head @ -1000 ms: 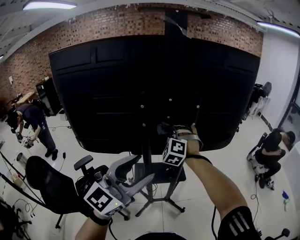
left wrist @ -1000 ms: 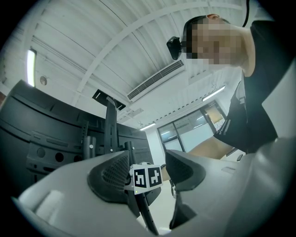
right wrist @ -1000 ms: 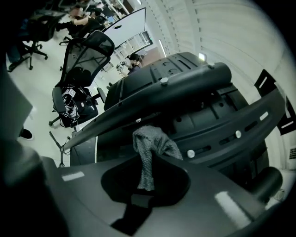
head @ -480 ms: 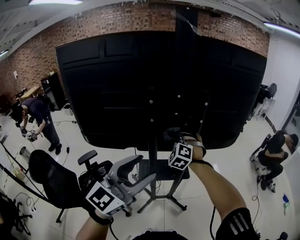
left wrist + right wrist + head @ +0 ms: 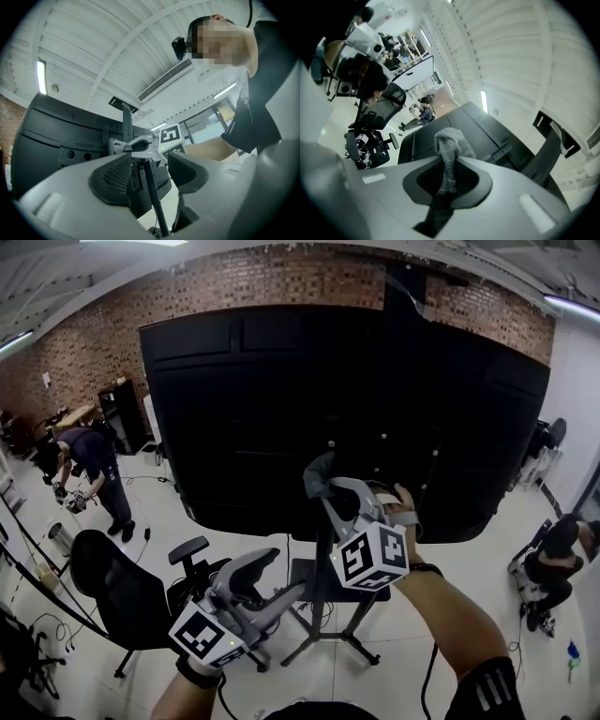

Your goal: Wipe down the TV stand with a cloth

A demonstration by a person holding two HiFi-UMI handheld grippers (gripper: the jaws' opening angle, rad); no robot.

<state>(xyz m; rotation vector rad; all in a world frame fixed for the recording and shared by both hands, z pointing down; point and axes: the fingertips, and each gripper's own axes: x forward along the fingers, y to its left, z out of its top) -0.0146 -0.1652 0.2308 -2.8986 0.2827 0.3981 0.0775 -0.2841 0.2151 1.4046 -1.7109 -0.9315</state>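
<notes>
Right tool: clamped on cloth.
Left tool: jaws apart, empty.
TV stand: we'd press cloth flat, long strokes.

the big black tv panel sits on the black metal tv stand, far centre; the black office chair lies left of it, the grey cloth in the right claw before the panel.

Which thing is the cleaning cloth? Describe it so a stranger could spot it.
Start at the big black panel in front of the brick wall. Before the panel's lower edge, the right gripper is held up, and the cloth is the small grey scrap pinched in its jaws. It is the only soft, crumpled thing there; the left gripper, lower down, is empty.
</notes>
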